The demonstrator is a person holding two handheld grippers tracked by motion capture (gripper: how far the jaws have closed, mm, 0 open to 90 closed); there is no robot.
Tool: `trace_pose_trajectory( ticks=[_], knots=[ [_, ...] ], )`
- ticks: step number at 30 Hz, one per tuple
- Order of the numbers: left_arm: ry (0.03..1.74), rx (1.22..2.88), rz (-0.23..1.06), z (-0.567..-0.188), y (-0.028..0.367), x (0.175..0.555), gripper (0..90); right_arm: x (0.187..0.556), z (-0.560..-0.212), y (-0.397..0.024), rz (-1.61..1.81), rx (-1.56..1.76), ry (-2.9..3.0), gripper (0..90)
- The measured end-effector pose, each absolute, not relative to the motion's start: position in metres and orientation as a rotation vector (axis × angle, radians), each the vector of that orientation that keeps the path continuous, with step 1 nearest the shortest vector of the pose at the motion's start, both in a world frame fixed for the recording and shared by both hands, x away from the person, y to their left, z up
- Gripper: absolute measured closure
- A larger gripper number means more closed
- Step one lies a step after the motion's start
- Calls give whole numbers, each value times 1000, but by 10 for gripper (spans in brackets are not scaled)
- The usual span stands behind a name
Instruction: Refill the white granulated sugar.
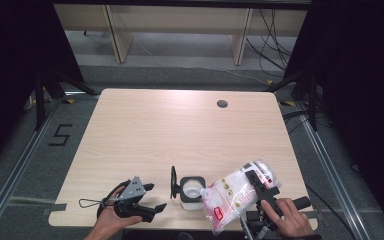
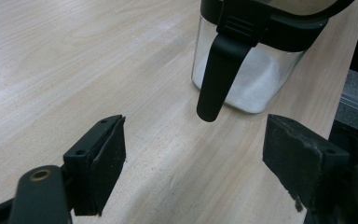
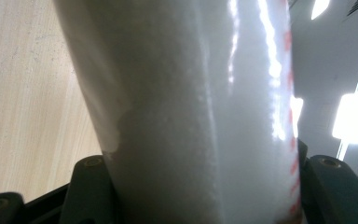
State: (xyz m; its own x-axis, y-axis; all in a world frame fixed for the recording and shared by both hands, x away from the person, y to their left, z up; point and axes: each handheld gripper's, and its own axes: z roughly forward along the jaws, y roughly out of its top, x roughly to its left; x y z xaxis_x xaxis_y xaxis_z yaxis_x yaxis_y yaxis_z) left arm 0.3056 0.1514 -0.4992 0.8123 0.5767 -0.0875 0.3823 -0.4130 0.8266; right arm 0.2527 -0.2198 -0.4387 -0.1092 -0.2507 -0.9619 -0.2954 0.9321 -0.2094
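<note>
Right tool (image 1: 258, 186) pinching bag (image 1: 236, 196) of white granules, bag tilted, mouth end low, just right of open jar (image 1: 190, 189). Jar stands at near edge of worktop (image 1: 180, 130), lid (image 1: 173, 182) swung up on left side, white fill already in base. Left tool (image 1: 152, 196) spread, empty, just left of jar. Pour well: bring bag corner over jar opening, tip slowly; left tool could steady jar wall. Whether bag mouth is cut open: unclear from here.

We see our left tool (image 1: 152, 196) in black with a grey three-cornered plate on top, a thin black cable looping from it, our right tool (image 1: 261, 186) black too, brass-coloured screws in the jaw arms, worn black pads (image 2: 103, 168)
</note>
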Motion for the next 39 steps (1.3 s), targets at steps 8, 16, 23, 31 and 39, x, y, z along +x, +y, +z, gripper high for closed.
trace_pose_trajectory(
  ticks=[8, 16, 23, 31, 39],
  knots=[
    [711, 2044, 252, -500, 151, 305, 208, 251, -440, -220, 41, -381, 1706, 431],
    [716, 2051, 256, -499, 151, 305, 208, 251, -440, -221, 43, -384, 1695, 431],
    [715, 2048, 260, -500, 151, 305, 208, 251, -438, -220, 42, -399, 1692, 431],
    [712, 2042, 254, -500, 150, 305, 208, 252, -438, -220, 41, -413, 1685, 431],
    [712, 2042, 254, -500, 151, 305, 208, 252, -438, -220, 43, -427, 1671, 431]
  ],
)
